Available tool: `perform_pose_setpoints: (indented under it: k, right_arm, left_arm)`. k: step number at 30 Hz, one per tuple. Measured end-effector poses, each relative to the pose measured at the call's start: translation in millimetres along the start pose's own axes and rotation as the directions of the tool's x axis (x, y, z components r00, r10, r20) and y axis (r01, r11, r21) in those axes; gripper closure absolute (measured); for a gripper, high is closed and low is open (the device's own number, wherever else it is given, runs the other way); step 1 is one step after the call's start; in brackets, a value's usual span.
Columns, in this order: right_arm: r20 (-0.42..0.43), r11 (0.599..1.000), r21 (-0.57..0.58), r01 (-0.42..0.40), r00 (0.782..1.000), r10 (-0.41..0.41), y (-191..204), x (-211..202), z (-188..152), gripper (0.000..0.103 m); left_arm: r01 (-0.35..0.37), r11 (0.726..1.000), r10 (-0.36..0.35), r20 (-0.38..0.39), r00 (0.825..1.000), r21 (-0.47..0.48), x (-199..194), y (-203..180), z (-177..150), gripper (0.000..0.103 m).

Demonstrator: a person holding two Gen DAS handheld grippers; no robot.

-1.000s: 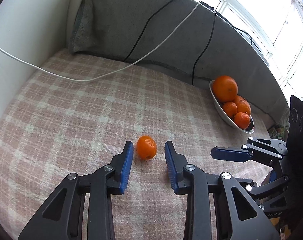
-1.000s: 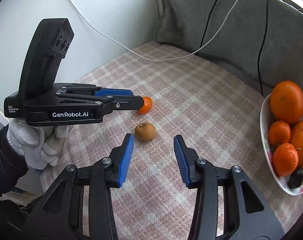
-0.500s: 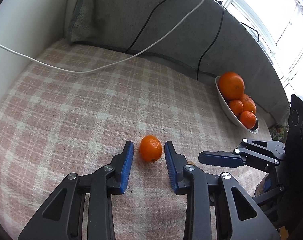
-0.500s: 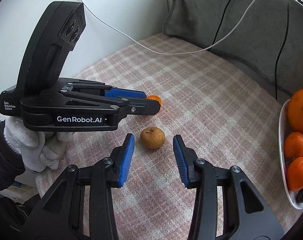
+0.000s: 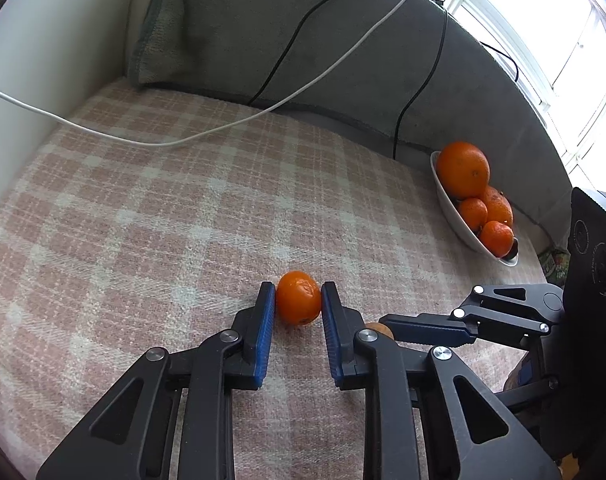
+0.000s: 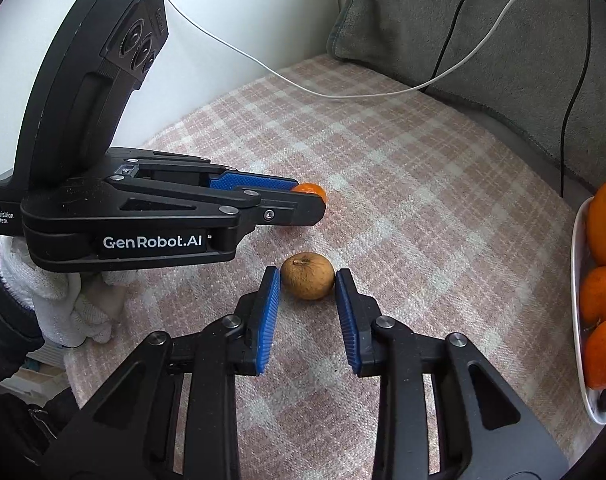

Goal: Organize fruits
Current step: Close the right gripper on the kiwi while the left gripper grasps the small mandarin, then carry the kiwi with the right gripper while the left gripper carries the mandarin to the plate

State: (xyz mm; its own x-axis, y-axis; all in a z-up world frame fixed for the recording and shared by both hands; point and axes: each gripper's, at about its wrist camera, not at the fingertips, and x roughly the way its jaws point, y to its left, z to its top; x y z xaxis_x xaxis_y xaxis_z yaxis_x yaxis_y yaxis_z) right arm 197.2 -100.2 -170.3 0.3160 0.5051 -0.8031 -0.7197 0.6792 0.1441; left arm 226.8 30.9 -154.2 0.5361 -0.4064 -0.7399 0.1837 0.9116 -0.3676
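In the left wrist view a small orange tangerine lies on the pink checked blanket. My left gripper is closing on it, with both blue pads against its sides. In the right wrist view a brown, dull round fruit sits on the blanket, and my right gripper is closing on it, its pads touching both sides. The left gripper shows there from the side, just left of and beyond the brown fruit. A white bowl at the right holds several oranges.
A grey cushion lines the back edge, with a white cable and black cables trailing over it. A white wall stands at the left. A gloved hand holds the left gripper. The bowl's rim is close on the right.
Both grippers moved forward around their fruits and their jaws narrowed: the left onto the tangerine, the right onto the brown fruit.
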Motion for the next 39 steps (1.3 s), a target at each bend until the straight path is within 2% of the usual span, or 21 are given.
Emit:
perform_pose_setpoints:
  k: [12, 23, 32, 39]
  right_arm:
    - [0.033, 0.999, 0.032, 0.015, 0.999, -0.016, -4.9, -22.8, -6.3, 0.073]
    - [0.083, 0.996, 0.082, 0.037, 0.996, -0.044, -14.4, -52.7, -18.5, 0.073]
    - [0.145, 0.983, 0.174, 0.064, 0.985, -0.09, -39.8, -86.7, -40.6, 0.073]
    - [0.191, 0.957, 0.273, 0.1, 0.969, -0.156, -72.0, -116.7, -57.6, 0.073]
  left_arm:
    - [0.0, 1.0, 0.0, 0.042, 0.999, 0.011, -19.0, -5.7, -0.8, 0.082]
    - [0.012, 0.998, -0.017, 0.085, 0.996, 0.055, -34.8, -34.5, 3.0, 0.082]
    - [0.041, 0.995, -0.05, 0.101, 0.994, 0.087, -33.1, -62.0, 7.1, 0.082]
    - [0.064, 0.991, -0.076, 0.107, 0.991, 0.115, -27.2, -83.5, 12.1, 0.082]
